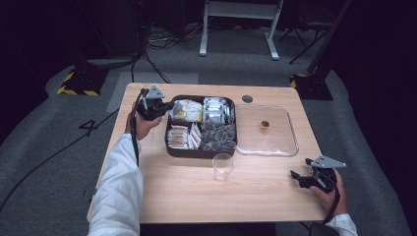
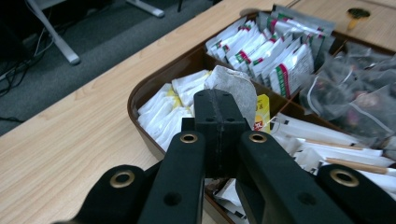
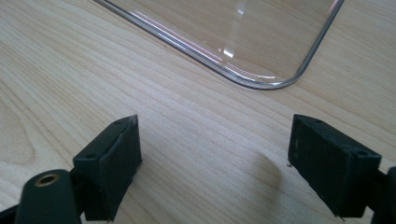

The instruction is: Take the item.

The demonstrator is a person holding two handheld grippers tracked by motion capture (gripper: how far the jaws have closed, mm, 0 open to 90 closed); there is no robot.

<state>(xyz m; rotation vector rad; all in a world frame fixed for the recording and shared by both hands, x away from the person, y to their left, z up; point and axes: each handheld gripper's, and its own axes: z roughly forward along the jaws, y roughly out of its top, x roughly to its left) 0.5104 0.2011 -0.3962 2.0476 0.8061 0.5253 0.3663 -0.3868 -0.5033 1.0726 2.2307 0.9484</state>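
Gripping a tea bag (image 2: 232,88) over the tray (image 1: 169,147), left fingers (image 2: 219,122) closed; right fingers (image 3: 114,158) open.

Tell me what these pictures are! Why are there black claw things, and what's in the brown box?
A person sits at a wooden table and holds a grabbing tool in each hand. One picture is taken from above. The other two come from little cameras riding on each tool, looking along its black jaws.

On the table is a brown tray with compartments full of packets and tea bags. Beside it lies a clear plastic lid, and in front stands a clear cup.

The left tool is over the tray's corner. Its jaws are squeezed shut on one tea bag, which has a yellow tag hanging from it. The right tool rests near the table's edge with its jaws wide open, holding nothing.
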